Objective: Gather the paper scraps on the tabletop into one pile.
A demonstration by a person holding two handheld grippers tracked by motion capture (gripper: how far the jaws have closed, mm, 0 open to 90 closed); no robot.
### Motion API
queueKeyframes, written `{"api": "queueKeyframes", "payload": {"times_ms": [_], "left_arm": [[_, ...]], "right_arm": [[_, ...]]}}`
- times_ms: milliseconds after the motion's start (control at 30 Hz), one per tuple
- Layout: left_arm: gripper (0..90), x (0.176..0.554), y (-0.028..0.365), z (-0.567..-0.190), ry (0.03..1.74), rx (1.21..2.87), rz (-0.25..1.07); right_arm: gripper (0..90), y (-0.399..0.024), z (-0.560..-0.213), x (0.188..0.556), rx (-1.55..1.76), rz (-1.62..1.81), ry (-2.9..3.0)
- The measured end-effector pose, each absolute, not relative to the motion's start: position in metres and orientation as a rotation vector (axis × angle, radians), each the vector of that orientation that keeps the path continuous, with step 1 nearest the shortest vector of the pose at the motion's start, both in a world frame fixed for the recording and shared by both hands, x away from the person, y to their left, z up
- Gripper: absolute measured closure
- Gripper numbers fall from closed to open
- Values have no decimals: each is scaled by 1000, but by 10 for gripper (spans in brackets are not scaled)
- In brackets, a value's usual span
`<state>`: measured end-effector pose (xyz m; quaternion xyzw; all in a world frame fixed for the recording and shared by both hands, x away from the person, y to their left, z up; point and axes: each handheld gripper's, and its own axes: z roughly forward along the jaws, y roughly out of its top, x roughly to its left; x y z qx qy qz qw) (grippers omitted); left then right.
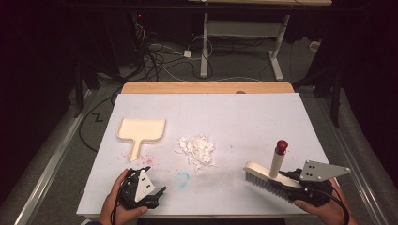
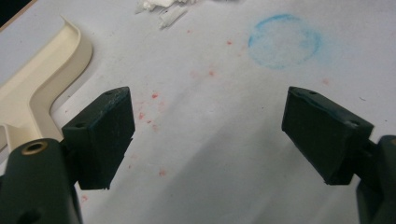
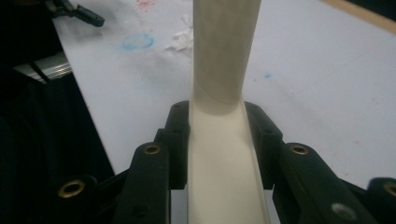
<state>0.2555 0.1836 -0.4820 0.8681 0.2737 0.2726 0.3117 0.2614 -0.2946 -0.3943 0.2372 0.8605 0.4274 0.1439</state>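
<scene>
A cream brush (image 1: 257, 170) with grey bristles and a red-capped upright handle (image 1: 278, 157) rests on the white board at the front right. My right gripper (image 1: 287, 183) is shut on its back end; in the right gripper view (image 3: 219, 128) the jaws press on both sides of the cream body (image 3: 223, 177). A cream dustpan (image 1: 141, 131) lies flat at the left, handle toward me. A pile of white paper scraps (image 1: 197, 151) sits mid-board. My left gripper (image 1: 157, 195) is near the front edge, below the dustpan, open and holding nothing (image 2: 210, 126).
The white board (image 1: 244, 117) covers a wooden table. A faint blue ring (image 1: 183, 178) and red specks (image 1: 148, 160) mark its surface near my left gripper. The dustpan's edge (image 2: 44, 77) lies just left of the left jaws. Cables and a desk frame (image 1: 244, 42) stand beyond the table.
</scene>
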Motion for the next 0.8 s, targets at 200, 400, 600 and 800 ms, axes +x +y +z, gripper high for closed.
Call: {"api": "queueKeyframes", "payload": {"times_ms": [200,400,600,800], "left_arm": [[165,256,182,-482,716,2295,722],[165,258,182,-483,715,2304,710],[165,257,181,-484,715,2307,703],[165,258,180,-484,713,2317,697]], "right_arm": [[681,-303,-401,270,720,1243,2542],[678,-305,-409,295,744,1196,2644],[644,-306,-405,320,762,1098,2624],[585,-302,-407,342,758,1003,2652]]}}
